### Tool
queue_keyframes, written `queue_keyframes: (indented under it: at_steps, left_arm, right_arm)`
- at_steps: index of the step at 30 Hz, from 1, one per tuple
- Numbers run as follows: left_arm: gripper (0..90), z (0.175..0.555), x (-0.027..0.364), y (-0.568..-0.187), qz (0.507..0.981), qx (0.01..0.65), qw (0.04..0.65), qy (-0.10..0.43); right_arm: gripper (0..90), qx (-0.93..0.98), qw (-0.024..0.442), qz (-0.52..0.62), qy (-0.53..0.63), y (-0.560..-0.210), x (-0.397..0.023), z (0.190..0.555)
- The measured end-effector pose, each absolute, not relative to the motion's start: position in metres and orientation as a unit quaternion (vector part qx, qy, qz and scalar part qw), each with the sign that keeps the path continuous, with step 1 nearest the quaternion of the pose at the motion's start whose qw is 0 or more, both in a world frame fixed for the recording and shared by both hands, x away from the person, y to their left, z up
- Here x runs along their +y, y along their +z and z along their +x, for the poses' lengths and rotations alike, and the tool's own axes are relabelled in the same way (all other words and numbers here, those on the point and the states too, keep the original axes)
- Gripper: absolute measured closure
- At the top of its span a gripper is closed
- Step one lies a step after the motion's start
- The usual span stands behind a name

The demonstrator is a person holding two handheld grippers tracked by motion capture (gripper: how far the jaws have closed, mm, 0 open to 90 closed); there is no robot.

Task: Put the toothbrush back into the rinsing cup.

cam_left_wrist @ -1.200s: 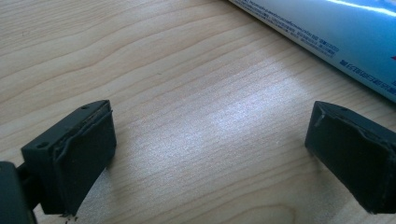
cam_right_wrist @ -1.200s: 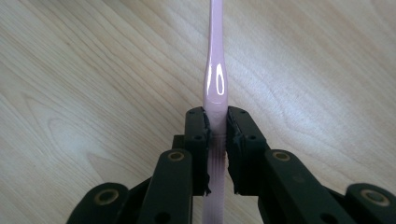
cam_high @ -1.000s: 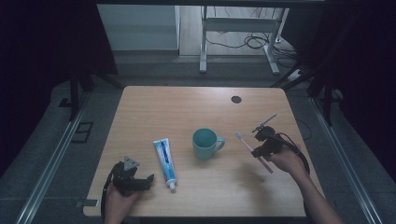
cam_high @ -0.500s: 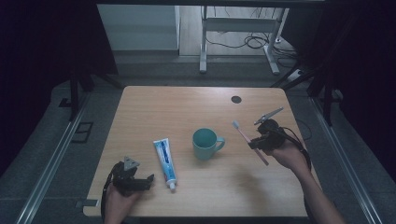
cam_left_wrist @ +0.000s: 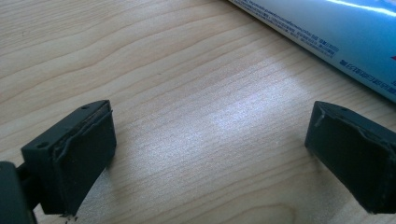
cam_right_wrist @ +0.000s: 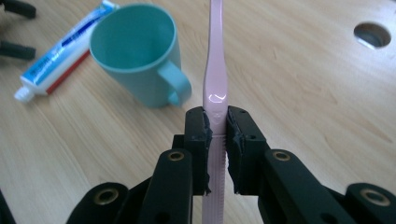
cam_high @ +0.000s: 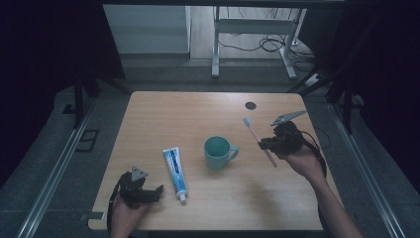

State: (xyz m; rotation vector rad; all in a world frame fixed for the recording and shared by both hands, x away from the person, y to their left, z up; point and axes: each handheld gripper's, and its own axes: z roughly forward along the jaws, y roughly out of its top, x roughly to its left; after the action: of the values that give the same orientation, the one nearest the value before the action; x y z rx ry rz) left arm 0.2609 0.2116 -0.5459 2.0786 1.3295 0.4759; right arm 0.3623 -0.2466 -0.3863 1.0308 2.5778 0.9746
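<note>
Pink toothbrush [cam_right_wrist: 215,70] clamped mid-handle in right hand-held gripper [cam_right_wrist: 217,135], clear of worktop [cam_high: 198,114]. Narrow grip: brush may pivot, strike teal mug [cam_high: 217,151] rim. Left hand-held gripper [cam_left_wrist: 224,154] wide open, empty, near-left corner.

The pale grained wooden table [cam_right_wrist: 303,93] looks matt; the pink plastic toothbrush [cam_right_wrist: 215,70] and teal plastic mug [cam_right_wrist: 135,60] are smooth and glossy.

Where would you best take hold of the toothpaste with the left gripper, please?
Grip the toothpaste mid-body, across its narrow width, coming straight down from above. It lies flat on the table, cap toward the person, so its two long sides are free. The left gripper rests just left of it, jaws open wide enough; the cup stands clear to the right.
</note>
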Motion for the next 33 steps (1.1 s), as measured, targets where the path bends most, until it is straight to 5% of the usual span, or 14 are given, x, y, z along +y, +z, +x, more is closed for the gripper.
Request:
queue_keyframes:
  at_steps: [33]
  left_arm:
    - [1.9, 0.261, 0.212, -0.546, 0.787, 0.503, 0.309, 0.180]
  right_arm:
    - [78.5, 0.844, 0.142, 0.298, 0.423, -0.379, -0.189, 0.372]
